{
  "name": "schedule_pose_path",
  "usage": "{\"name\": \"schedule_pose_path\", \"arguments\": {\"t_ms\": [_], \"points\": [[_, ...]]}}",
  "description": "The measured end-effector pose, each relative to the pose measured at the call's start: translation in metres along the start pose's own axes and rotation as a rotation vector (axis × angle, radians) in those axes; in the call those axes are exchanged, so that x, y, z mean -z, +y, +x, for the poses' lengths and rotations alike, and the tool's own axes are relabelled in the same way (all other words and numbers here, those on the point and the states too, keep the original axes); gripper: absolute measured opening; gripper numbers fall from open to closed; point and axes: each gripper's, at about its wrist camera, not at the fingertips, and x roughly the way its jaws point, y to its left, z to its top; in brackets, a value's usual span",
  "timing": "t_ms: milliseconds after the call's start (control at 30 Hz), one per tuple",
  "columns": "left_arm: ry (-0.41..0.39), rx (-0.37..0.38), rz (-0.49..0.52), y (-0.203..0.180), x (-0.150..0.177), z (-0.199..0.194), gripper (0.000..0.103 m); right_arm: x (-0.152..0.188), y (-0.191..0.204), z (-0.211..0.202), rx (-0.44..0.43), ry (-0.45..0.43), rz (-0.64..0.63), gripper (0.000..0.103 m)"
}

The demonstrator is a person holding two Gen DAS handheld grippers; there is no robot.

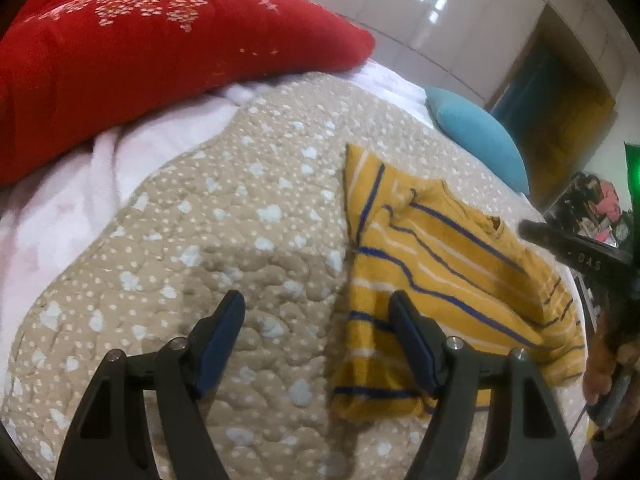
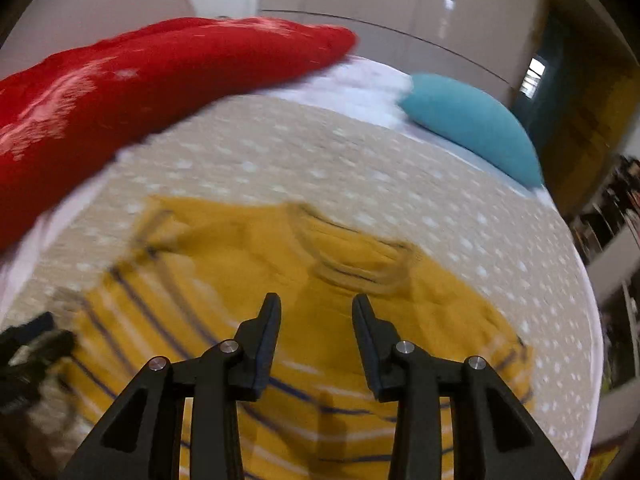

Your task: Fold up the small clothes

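Left gripper: jaws spread wide, holding nothing. It hangs over the left edge of the yellow striped shirt, one finger above the fabric, the other above the bare quilt.

Right gripper: jaws parted, nothing between them. It hangs over the upper chest of the shirt, just short of the collar. This view is smeared with motion blur, so whether the tips touch cloth cannot be told.

Shirt lies spread on the bed, collar toward the far side and hem toward the cameras. The left sleeve is crumpled, with a ridge near the shoulder. Red pillow and blue cushion sit well beyond the shirt, clear of the work.

Judgement: the fold looks not yet begun; the step in hand is picking grip points. To do it well:
- flatten the rumpled sleeve first
- pinch the shirt layers only, not the quilt beneath
- take matching points at shoulder and hem on one side
- carry that side over in a straight line, both grippers level.
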Motion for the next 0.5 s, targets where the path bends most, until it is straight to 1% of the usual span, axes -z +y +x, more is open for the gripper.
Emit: {"name": "schedule_pose_path", "arguments": {"t_ms": [67, 100, 133, 200, 267, 367, 433, 500], "points": [[-0.009, -0.003, -0.027, 0.009, -0.003, -0.004, 0.073, -0.007, 0.025, 0.004, -0.021, 0.011, -0.044, 0.036], [-0.012, 0.0, -0.041, 0.014, -0.004, -0.006, 0.073, -0.01, 0.037, 0.008, -0.035, 0.018, -0.064, 0.027], [-0.017, 0.003, -0.057, 0.02, -0.006, -0.009, 0.073, -0.013, 0.05, 0.013, -0.051, 0.025, -0.081, 0.023], [-0.03, -0.002, -0.072, 0.028, -0.008, -0.016, 0.073, -0.016, 0.068, 0.024, -0.082, 0.041, -0.095, 0.023], [-0.043, -0.023, -0.071, 0.034, -0.01, -0.021, 0.073, -0.021, 0.082, 0.04, -0.099, 0.071, -0.095, 0.023], [-0.06, -0.078, -0.053, 0.038, -0.012, -0.026, 0.073, -0.029, 0.101, 0.067, -0.111, 0.122, -0.092, 0.023], [-0.069, -0.131, -0.029, 0.038, -0.012, -0.028, 0.073, -0.034, 0.109, 0.086, -0.112, 0.153, -0.086, 0.023], [-0.071, -0.16, -0.01, 0.038, -0.012, -0.03, 0.073, -0.04, 0.114, 0.099, -0.102, 0.164, -0.07, 0.023]]}}
